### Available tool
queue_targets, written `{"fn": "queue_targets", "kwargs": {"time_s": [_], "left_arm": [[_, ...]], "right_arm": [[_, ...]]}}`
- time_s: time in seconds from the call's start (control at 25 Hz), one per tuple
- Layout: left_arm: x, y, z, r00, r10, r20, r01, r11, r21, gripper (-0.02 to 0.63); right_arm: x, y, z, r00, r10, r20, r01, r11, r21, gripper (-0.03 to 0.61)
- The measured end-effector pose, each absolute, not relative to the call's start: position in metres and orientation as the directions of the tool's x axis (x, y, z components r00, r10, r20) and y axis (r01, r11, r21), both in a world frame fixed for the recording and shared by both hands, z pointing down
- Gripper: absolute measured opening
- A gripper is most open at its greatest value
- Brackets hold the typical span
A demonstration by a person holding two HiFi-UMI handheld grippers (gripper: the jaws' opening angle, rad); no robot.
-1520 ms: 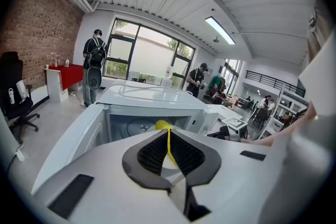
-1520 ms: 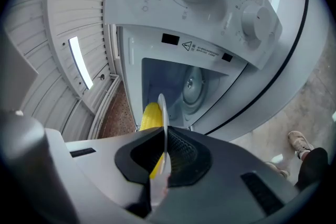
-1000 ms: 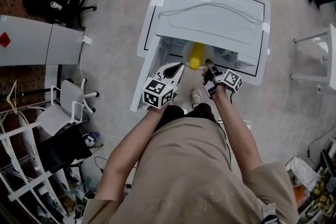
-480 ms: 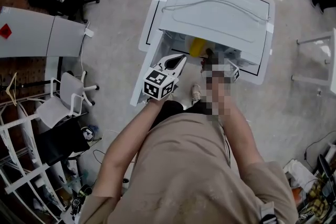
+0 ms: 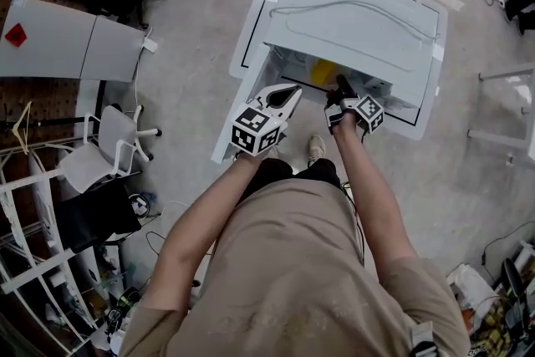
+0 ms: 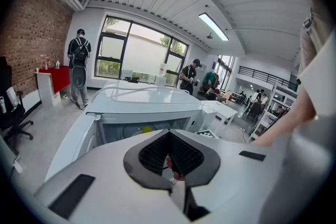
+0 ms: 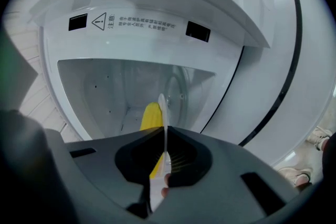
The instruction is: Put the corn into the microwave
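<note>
**Step in hand:** insertion. The right hand-held gripper [image 7: 165, 136] is clenched on the rim of a thin white plate [image 7: 163, 113]. The plate carries the yellow corn cob [image 7: 150, 115] in the mouth of the white box-shaped microwave [image 7: 131, 2].

**Next move, judged:** reach deeper, set the plate down flat, then release.

**Left hand-held gripper [image 6: 169, 153]:** closed, empty.

**Views:** only the right gripper view shows the grip and the cavity. The head view adds both arms.

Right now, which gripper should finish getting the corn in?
Right: right gripper has its jaws shut on the plate bearing the corn, at the microwave's open cavity; left gripper sits outside, empty.
</note>
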State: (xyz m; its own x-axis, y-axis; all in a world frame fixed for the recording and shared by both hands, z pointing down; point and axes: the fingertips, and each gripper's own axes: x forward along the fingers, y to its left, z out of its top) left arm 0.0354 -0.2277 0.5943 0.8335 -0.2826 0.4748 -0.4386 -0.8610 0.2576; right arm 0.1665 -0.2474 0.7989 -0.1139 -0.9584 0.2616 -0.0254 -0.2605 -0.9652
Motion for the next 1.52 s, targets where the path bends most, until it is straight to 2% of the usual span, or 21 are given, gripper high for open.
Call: {"fn": "queue_targets", "kwargs": {"time_s": [0.88,1.12,1.24,1.32,1.36,1.52], "left_arm": [[0.023,-0.215,0.602,0.815,-0.278,0.509,-0.456,-0.849,0.266,0.006],[0.029,-0.217,0.593,0.83,-0.287,0.478,-0.45,-0.851,0.271,0.006],[0.032,-0.216,0.592,0.837,-0.288,0.466,-0.446,-0.851,0.277,0.006],[0.036,-0.215,0.592,0.841,-0.285,0.461,-0.444,-0.85,0.284,0.006],[0.038,-0.214,0.592,0.843,-0.281,0.458,-0.441,-0.85,0.289,0.006],[0.044,-0.211,0.593,0.851,-0.271,0.45,-0.43,-0.851,0.301,0.006]], "right_arm": [[0.186,-0.253,0.823,0.003,-0.947,0.322,0.035,-0.322,-0.946,0.015],[0.19,-0.259,0.825,0.006,-0.931,0.366,0.028,-0.366,-0.93,0.017],[0.187,-0.264,0.82,-0.001,-0.941,0.338,0.008,-0.338,-0.941,0.02],[0.188,-0.265,0.812,-0.005,-0.955,0.295,-0.012,-0.295,-0.955,0.108],[0.19,-0.264,0.809,-0.008,-0.959,0.284,-0.022,-0.284,-0.959,0.13],[0.186,-0.266,0.806,-0.079,-0.951,0.3,-0.075,-0.295,-0.953,0.166]]}}
